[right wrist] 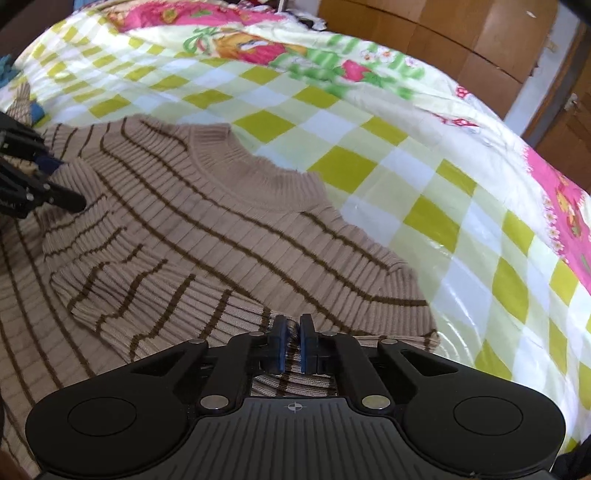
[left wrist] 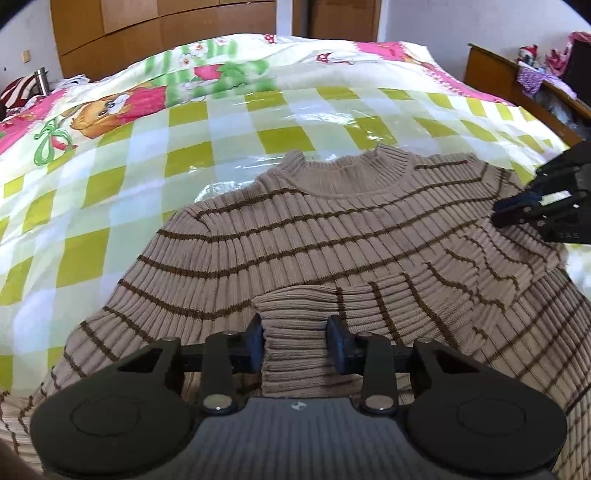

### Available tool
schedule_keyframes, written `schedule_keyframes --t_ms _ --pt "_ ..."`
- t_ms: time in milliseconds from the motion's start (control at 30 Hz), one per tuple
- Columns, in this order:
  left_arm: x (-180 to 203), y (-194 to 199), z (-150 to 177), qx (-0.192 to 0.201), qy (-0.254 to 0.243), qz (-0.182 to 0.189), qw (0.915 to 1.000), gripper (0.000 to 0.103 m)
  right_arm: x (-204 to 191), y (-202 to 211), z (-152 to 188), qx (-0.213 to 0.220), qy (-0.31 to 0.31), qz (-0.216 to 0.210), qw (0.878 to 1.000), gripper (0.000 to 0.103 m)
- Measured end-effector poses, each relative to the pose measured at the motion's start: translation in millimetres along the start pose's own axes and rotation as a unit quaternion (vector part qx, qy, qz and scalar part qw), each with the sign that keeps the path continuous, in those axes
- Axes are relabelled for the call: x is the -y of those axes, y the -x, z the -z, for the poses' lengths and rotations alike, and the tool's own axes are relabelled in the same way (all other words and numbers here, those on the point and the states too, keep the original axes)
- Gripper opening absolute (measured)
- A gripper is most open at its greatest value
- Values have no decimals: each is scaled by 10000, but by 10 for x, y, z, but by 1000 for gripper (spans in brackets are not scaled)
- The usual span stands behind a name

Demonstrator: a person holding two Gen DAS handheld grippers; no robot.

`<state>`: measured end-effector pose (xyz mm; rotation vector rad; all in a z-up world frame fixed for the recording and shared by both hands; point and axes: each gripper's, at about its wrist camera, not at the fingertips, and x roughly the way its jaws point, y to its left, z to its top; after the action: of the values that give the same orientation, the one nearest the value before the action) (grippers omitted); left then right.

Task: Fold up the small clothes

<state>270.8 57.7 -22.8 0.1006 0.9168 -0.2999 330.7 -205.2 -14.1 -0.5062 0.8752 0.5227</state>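
A beige ribbed sweater (left wrist: 332, 229) with thin brown stripes lies face up on the bed, collar pointing away. One sleeve is folded across its chest. My left gripper (left wrist: 295, 332) is shut on that sleeve's plain cuff (left wrist: 295, 314), which bunches between the pads. It shows at the left edge of the right wrist view as the left gripper (right wrist: 68, 182). My right gripper (right wrist: 292, 332) is shut on the sleeve fabric near the sweater's (right wrist: 221, 229) side edge. From the left wrist view the right gripper (left wrist: 521, 195) sits by the far right shoulder.
The sweater rests on a glossy green-and-white chequered sheet (left wrist: 184, 147) over a cartoon-print quilt (left wrist: 129, 103). A wooden wardrobe (left wrist: 147, 29) stands behind the bed. A wooden headboard (left wrist: 498, 74) with clothes is at the right, and a metal flask (left wrist: 42, 79) at the left.
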Motion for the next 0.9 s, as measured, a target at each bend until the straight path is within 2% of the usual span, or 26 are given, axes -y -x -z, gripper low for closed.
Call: schedule_keyframes --t_ms 67,133,200,300,367,400,467,533,567,633,733,900 --pt "-33 14 26 -16 13 98 9999 56 1 12 -4 18 58 -41 10000 15" --pt "-53 8 45 -1 98 124 9999 70 20 10 -11 2 56 -167 9998 16" --pt "-54 10 62 2 116 215 9997 76 21 -16 -21 -21 122 -239 9996 19" --pt "-10 19 100 -7 4 284 9996 89 53 -23 -30 -24 138 -373 9992 24" --pt "26 -25 103 -24 -83 166 9998 90 89 -11 -21 -15 179 -518 9985 43" --pt "36 -48 95 -31 -72 123 9999 87 100 -23 -15 -17 215 -527 9984 46" --pt "47 -71 63 -59 -13 98 9999 71 96 -77 1 -18 226 -494 9985 42" --pt "38 -47 29 -38 62 126 9999 50 70 -107 3 -67 138 -513 9986 27" --pt "20 -29 19 0 111 133 9999 45 57 -98 3 -75 105 -577 9982 18" --pt "-38 8 0 75 234 176 9995 28 28 -63 -3 -105 13 -573 9983 10" --pt "-112 61 -34 207 366 286 9987 26 21 19 -41 -52 -141 -448 9989 7" --pt "-178 94 -152 414 384 143 9983 25 127 163 -192 301 -502 -154 9982 6"
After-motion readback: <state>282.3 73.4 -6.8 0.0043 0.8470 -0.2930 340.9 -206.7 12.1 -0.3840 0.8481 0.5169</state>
